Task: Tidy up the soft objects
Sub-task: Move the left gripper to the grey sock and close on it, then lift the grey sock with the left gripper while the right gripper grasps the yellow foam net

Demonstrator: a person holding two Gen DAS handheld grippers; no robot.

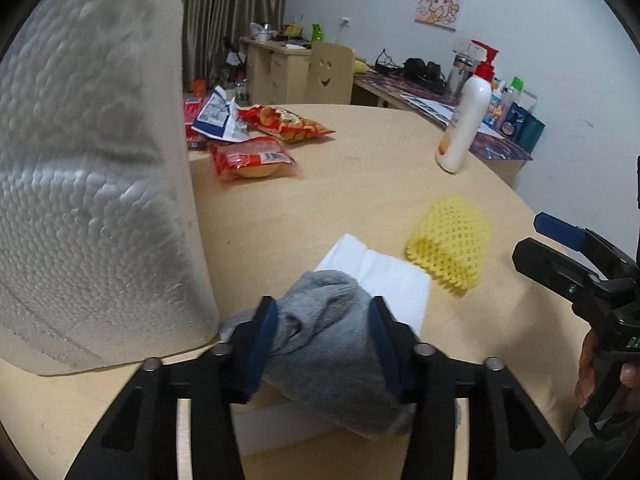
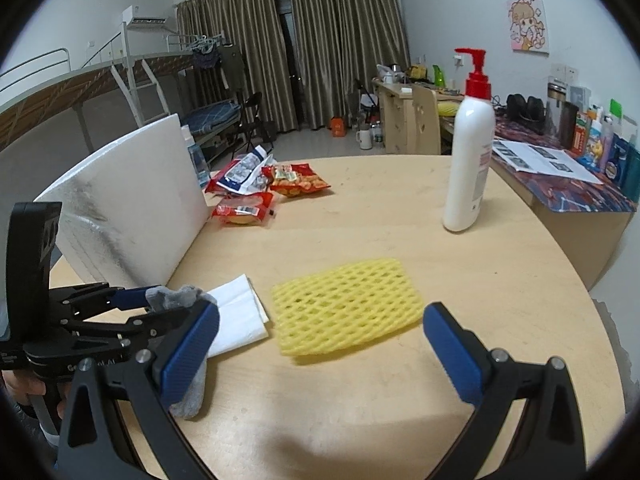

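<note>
Clutter fills the far side of the round wooden table (image 2: 400,216): three snack packets, a red one with a bun inside (image 1: 252,159), a red-orange one of crackers (image 1: 286,123) and a blue-and-white torn one (image 1: 218,117), lie close together, some overlapping. A white foam board (image 2: 132,208) stands on edge along the table's left side, just beside the left gripper (image 1: 324,332); in the left wrist view it rises as a large pebbled wall that hides everything to the left. A white pump bottle with a red top (image 2: 470,160) stands upright, well apart from the packets, toward the right rim.

The left gripper's blue pads are closed on a grey sock (image 1: 324,344), which bulges between them and hangs below over the table near its edge. Under and just beyond the sock lies a folded white tissue (image 1: 380,276), flat on the wood and close to the foot of the foam board. A white flat thing shows beneath the sock in the left wrist view, but what it is cannot be told.

A yellow foam net sleeve (image 2: 346,308) lies flat on the table just right of the tissue, apart from it by a narrow strip of wood. The right gripper (image 2: 320,344) hangs wide open in front of the sleeve, its two blue pads spread to either side and gripping nothing.
</note>
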